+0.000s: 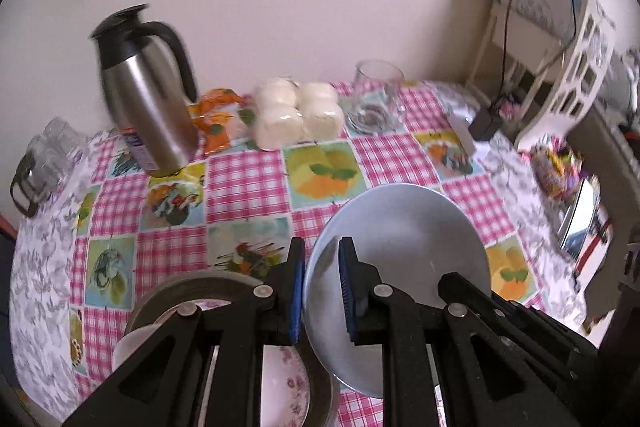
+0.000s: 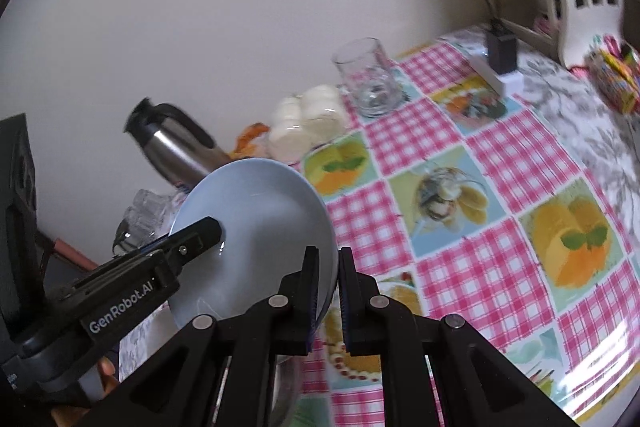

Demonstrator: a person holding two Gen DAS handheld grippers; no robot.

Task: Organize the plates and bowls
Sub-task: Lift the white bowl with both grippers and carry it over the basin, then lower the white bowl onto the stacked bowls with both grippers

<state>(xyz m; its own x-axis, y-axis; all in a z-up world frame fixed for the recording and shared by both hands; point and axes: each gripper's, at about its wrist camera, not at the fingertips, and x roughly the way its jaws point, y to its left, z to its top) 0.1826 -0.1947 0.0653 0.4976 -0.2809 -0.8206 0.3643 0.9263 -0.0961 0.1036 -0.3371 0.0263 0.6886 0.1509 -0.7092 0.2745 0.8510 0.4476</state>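
Both tools on plate rim

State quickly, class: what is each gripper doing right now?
Left gripper: closed on the rim of the blue plate.
Right gripper: closed on the same blue plate, at another part of its rim.

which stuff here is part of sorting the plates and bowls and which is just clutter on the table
Part of the job:
- blue plate, held at its rim by both the left gripper and the right gripper
- metal bowl
- floral plate

Just lying about:
- steel thermos jug
- empty glass
- pack of white rolls
- black charger
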